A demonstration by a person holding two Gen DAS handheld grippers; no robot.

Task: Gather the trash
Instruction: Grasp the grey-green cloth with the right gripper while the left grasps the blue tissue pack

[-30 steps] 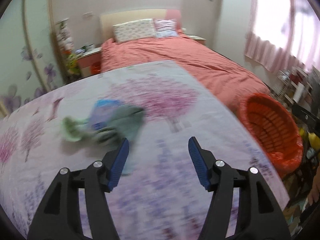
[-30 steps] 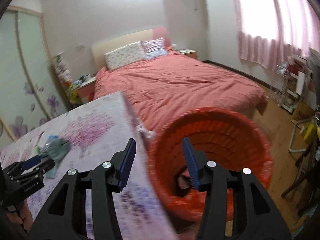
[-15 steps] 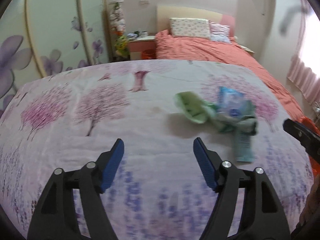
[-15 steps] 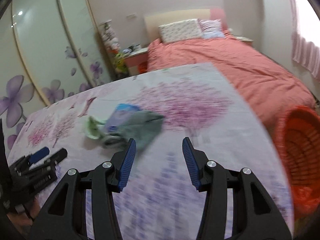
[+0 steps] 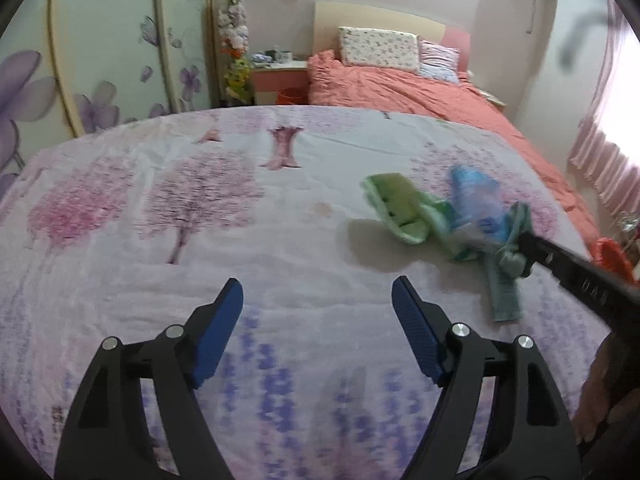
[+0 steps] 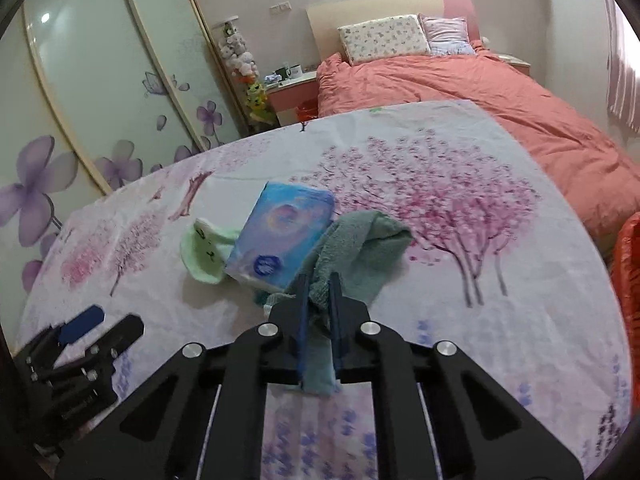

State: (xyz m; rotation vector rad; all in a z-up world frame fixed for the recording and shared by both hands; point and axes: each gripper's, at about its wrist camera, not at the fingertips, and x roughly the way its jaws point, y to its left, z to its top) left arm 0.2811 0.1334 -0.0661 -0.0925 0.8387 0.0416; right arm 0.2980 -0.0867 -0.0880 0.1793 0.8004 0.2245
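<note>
- Right gripper (image 6: pixel 319 292), low centre of the right wrist view, has its two blue fingers (image 6: pixel 303 312) pressed together on a fold of the grey-green cloth (image 6: pixel 362 248); the cloth goes between the pads and hangs out behind them.
- Blue packet (image 6: pixel 286 232) lies just left of this cloth, touching it, on the flowered sheet (image 6: pixel 460 320).
- Pale green pouch (image 6: pixel 206 254) lies at the left side of the packet, against it.
- Left gripper (image 5: pixel 318 300), low centre of the left wrist view, is opening its jaws; they stand wide, with only sheet between them.
- Pile of trash is at right centre of that view, well apart from the left fingers.
- Orange basket (image 6: pixel 628 280) shows at the right edge.
</note>
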